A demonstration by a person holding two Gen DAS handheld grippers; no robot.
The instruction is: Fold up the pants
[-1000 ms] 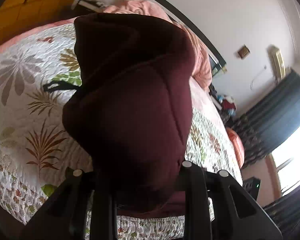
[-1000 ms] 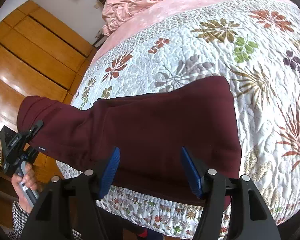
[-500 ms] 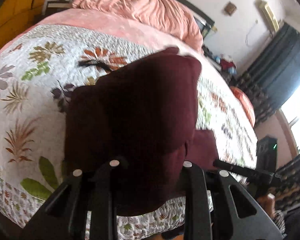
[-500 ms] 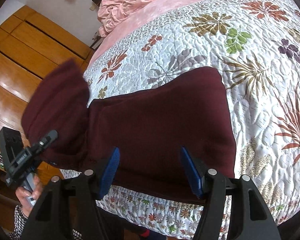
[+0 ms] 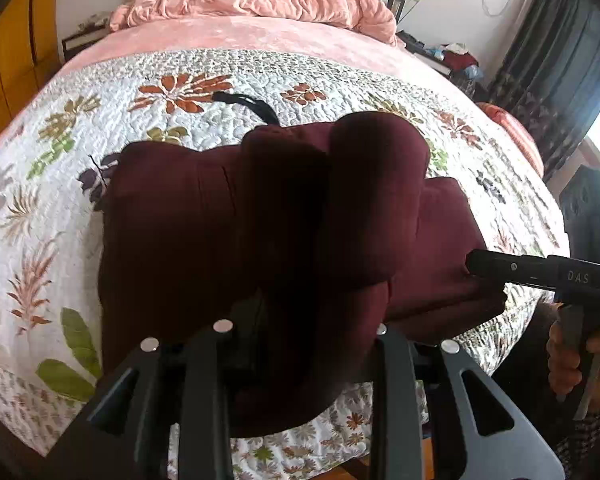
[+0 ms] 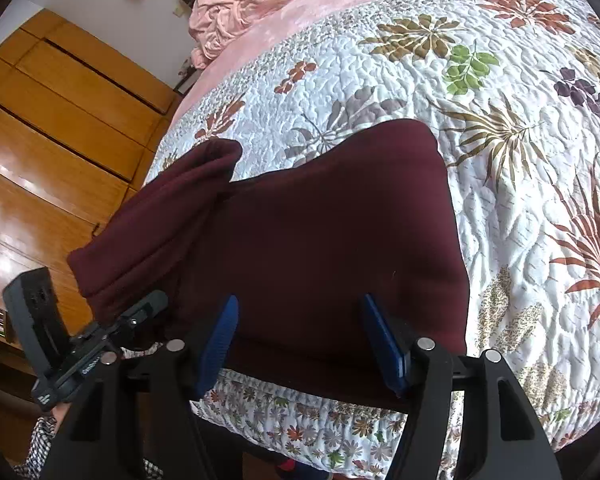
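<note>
On floral quilt [image 6: 440, 92], near bed's front edge: maroon pants [image 6: 320, 232], lying flat at right, already doubled.

Left: left gripper [image 6: 140, 316] bears bunched leg end, carried over onto main body; fabric between jaws, which have just been opening. Whether pads press cloth – hidden by folds, cannot tell.

Right: right gripper [image 6: 300, 332] jaws spread, blue pads [image 6: 220, 332] apart, hovering over pants' near edge, gripping nothing.

Judgement: fold midway. Left to do: drop leg end, flatten, square edges, maybe one more fold.
</note>
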